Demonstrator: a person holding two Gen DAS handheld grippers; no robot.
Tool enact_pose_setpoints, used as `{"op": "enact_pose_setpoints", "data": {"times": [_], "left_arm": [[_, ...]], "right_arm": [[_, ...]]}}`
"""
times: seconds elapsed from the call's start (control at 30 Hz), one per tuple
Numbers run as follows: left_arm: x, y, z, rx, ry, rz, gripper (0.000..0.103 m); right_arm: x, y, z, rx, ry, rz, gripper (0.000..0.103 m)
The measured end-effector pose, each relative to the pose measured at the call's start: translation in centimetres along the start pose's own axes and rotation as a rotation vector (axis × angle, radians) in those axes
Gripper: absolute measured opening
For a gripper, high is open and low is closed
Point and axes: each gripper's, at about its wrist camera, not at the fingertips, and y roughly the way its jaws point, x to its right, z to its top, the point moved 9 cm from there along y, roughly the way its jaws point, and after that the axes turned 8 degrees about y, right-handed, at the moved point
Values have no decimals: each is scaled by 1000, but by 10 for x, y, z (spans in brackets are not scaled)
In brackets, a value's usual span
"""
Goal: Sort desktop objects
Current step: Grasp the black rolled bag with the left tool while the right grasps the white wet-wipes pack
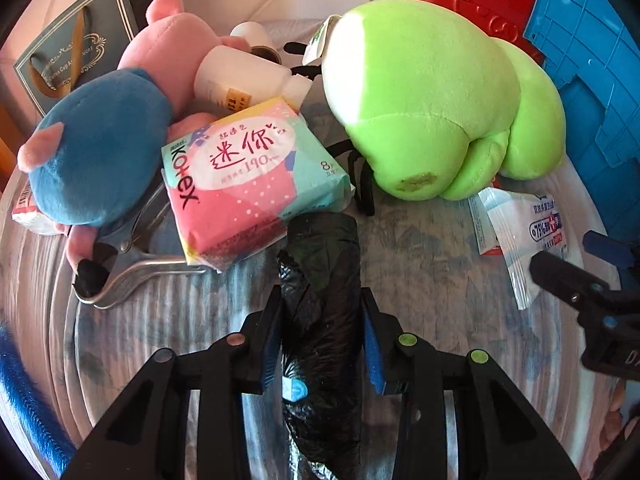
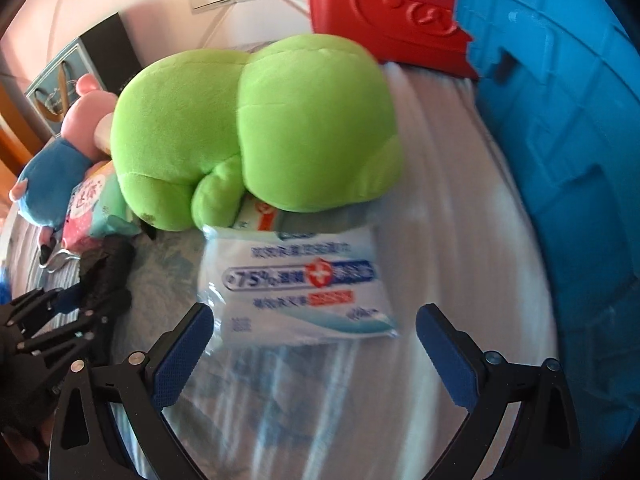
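Note:
My left gripper (image 1: 320, 300) is shut on a black roll of bin bags (image 1: 320, 288), which lies on the patterned table cloth; it also shows at the left of the right wrist view (image 2: 105, 276). My right gripper (image 2: 314, 316) is open, with a white and blue wet-wipe pack (image 2: 296, 284) lying between and just beyond its fingers; the pack also shows in the left wrist view (image 1: 520, 232). A green plush toy (image 1: 436, 100) lies behind the pack. A pink Kotex pack (image 1: 248, 172) lies left of the roll.
A pink and blue pig plush (image 1: 100, 152), a white bottle (image 1: 240, 80) and metal tongs (image 1: 132, 268) lie at the left. A red box (image 2: 384, 8) and a blue crate (image 2: 568, 140) stand at the right and back. A grey gift bag (image 1: 76, 44) stands at the back left.

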Motion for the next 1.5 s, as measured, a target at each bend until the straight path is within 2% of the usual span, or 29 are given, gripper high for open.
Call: {"op": "enact_pose_setpoints", "data": {"times": [0.13,0.27,0.37,0.5,0.57,0.63,0.77,0.87,0.93,1.03,1.1,1.2,1.3,1.5], "left_arm": [[-1,-1,1,7,6,0,35],[-2,-3,-2,12,5,-6,35],[-2,-5,-4,14,5,4,35],[-3,-8,-9,13,6,15,35],[-6,-11,-12,13,-15,20,35],[-11,-13,-16,10,-33,31,35],[-18,-17,-24,-4,-51,36,35],[-17,-21,-31,-12,-55,27,35],[-12,-25,-34,-9,-49,18,35],[-5,-30,-33,-2,-32,10,35],[1,-33,-28,10,-17,6,35],[9,-34,-17,29,5,2,35],[11,-29,-6,39,21,17,35],[8,-11,2,21,29,18,35]], "right_arm": [[-1,12,1,-17,-7,-5,103],[13,2,4,17,45,19,103],[33,-9,8,53,79,-9,103],[50,-1,9,33,88,-32,103],[50,14,4,-17,102,7,103],[35,23,-5,-90,86,96,102],[0,15,-26,-106,-58,94,102],[-23,3,-41,-156,-63,231,101],[-27,-6,-44,-133,-100,208,101],[-22,-23,-44,-54,-154,122,101],[-10,-25,-34,-31,-128,70,101],[8,-24,-19,-27,-53,63,101],[13,-17,-12,-30,-36,47,103],[-8,18,-7,-56,-48,20,103]]}}
